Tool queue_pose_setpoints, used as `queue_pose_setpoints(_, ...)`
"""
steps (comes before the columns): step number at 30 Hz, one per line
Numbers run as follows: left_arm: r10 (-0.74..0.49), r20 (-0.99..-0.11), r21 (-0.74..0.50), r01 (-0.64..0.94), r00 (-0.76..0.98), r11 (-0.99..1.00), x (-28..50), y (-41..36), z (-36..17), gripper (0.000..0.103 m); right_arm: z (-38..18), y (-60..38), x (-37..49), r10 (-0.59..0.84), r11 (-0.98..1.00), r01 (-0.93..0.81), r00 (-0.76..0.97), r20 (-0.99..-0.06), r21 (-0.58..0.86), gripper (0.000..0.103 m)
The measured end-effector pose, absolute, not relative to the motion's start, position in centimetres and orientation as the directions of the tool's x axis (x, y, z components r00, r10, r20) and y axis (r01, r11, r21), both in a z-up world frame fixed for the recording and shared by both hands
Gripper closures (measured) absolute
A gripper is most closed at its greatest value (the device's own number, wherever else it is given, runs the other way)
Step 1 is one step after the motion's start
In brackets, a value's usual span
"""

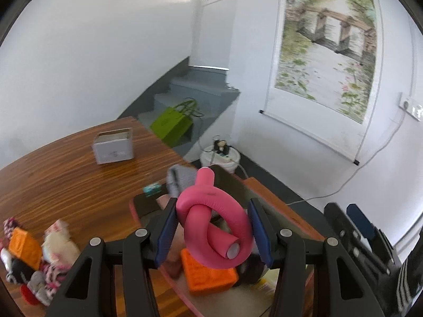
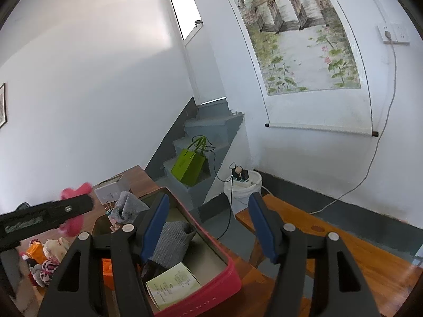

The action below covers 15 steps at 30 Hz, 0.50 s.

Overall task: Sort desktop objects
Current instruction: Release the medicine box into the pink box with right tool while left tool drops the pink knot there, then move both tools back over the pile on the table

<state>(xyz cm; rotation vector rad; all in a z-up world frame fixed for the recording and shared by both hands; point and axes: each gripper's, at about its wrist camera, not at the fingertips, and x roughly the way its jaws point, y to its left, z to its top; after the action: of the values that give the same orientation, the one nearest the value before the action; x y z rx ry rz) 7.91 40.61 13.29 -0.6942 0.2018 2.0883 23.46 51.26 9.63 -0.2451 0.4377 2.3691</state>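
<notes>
My left gripper holds a pink knotted foam tube between its blue pads, above the open red box. The left pad touches the tube; a small gap shows at the right pad. The box holds an orange block and grey cloth. In the right wrist view the red box holds a grey knit piece and a printed card. My right gripper is open and empty above the box's far right side. The left gripper with the pink tube shows at the left.
A pile of small toys and socks lies on the wooden table at the left. A grey tissue box stands farther back. A wooden bench, white bucket and green bag are beyond the table.
</notes>
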Motion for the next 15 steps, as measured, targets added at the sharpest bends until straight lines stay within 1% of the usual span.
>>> queue_pose_setpoints(1, 0.715, -0.550, -0.114, -0.809, -0.432, -0.577, 7.8, 41.2, 13.2, 0.041, 9.6, 51.2, 23.4, 0.613, -0.696, -0.677, -0.733, -0.295, 0.238, 0.036)
queue_pose_setpoints(2, 0.712, -0.554, -0.115, -0.807, -0.431, -0.579, 7.6, 41.6, 13.1, 0.027, 9.6, 51.3, 23.3, 0.613, -0.696, -0.679, -0.732, -0.298, 0.234, 0.036)
queue_pose_setpoints(3, 0.713, -0.552, -0.120, -0.805, -0.432, -0.581, 7.4, 41.7, 12.9, 0.022, 9.5, 51.4, 23.2, 0.614, -0.695, -0.681, -0.729, -0.302, 0.230, 0.036)
queue_pose_setpoints(7, 0.711, -0.555, -0.141, -0.793, -0.433, -0.593, 6.7, 41.0, 12.6, 0.022, 9.4, 51.7, 23.4, 0.625, -0.684, -0.692, -0.719, -0.305, 0.230, 0.036)
queue_pose_setpoints(15, 0.669, -0.570, -0.198, -0.711, -0.477, -0.675, 4.4, 36.4, 12.2, 0.022, 9.2, 51.9, 23.1, 0.640, -0.669, -0.711, -0.700, -0.318, 0.216, 0.036)
